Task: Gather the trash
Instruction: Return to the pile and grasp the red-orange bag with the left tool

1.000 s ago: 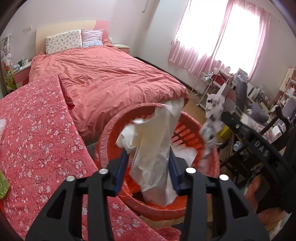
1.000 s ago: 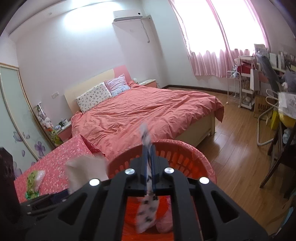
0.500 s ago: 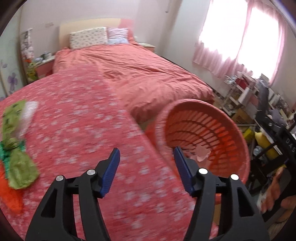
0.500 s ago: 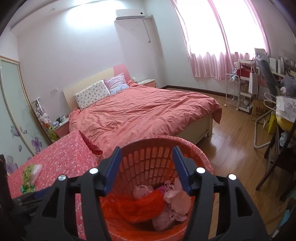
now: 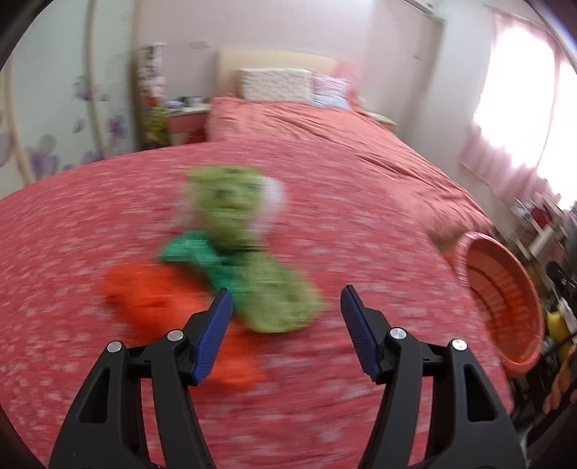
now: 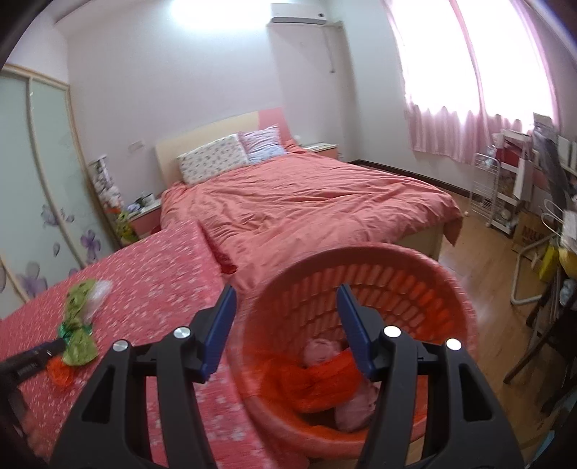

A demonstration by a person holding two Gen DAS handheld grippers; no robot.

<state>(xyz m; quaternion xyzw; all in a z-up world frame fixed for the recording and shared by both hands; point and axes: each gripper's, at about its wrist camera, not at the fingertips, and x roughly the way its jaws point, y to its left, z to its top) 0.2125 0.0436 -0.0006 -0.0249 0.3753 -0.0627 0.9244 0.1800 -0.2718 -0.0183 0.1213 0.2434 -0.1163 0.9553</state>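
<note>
Two grippers, jaws released: left gripper [image 5: 283, 306], right gripper [image 6: 285, 306] | one basket [image 6: 458, 288] | three wrappers [image 5: 267, 299]

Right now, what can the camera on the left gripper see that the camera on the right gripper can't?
Only the left wrist view shows the open left gripper empty above the crumpled green wrappers and the crumpled orange plastic bag.

Only the right wrist view shows inside the round orange plastic basket: an orange bag and pink crumpled pieces. It also shows the open right gripper, the white air conditioner and the wooden floor.

Both show the red flowered tablecloth, the wrappers, the basket and the pink bed.
</note>
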